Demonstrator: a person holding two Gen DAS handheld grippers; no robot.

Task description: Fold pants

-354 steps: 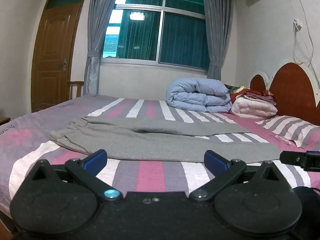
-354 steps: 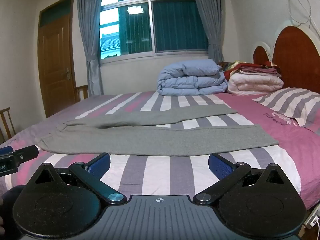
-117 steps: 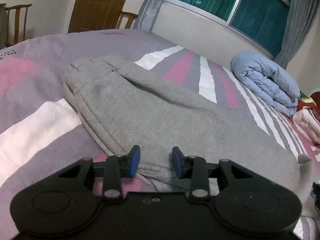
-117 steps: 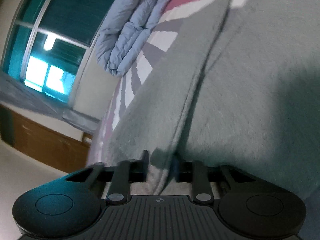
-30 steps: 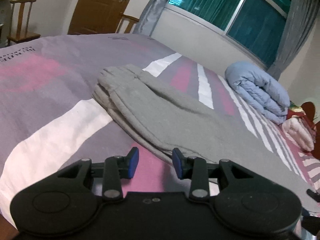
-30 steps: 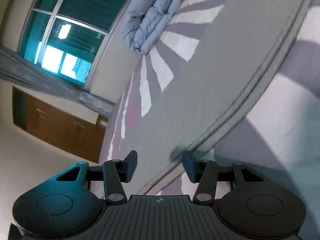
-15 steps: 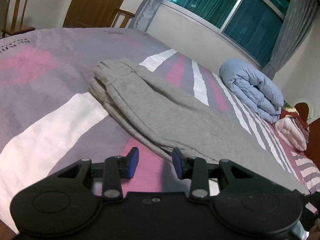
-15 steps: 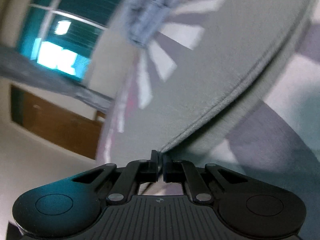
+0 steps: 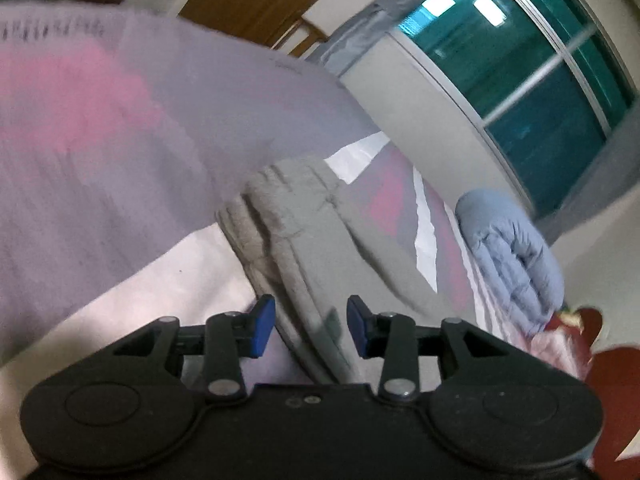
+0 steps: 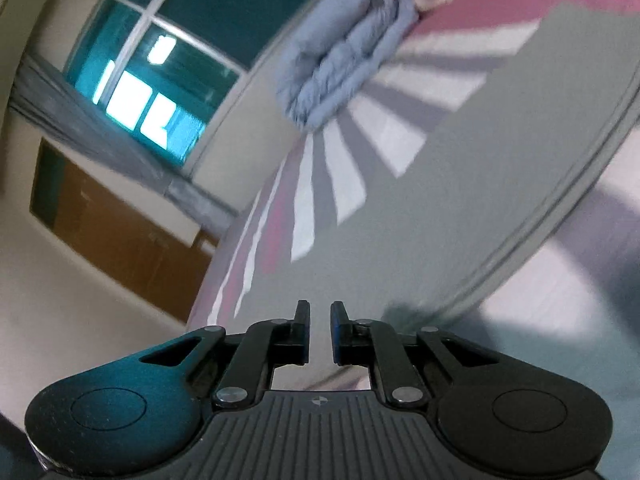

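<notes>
The grey pants lie folded lengthwise on the striped bed, waistband toward the left. My left gripper is open, its blue pads on either side of the near folded edge close to the waistband, not closed on it. In the right wrist view the pants stretch away as a long grey band. My right gripper has its jaws nearly together with a narrow gap, grey cloth showing between and behind them; whether it pinches the cloth is unclear.
The bed sheet has purple, pink and white stripes. A folded blue duvet lies at the far side near the window, also in the right wrist view. Red headboard at right. A wooden door stands beyond.
My left gripper has dropped and tilted closer to the waistband end, the pants edge now between its open pads. My right gripper's jaws have parted slightly from fully shut, and the view has rolled.
</notes>
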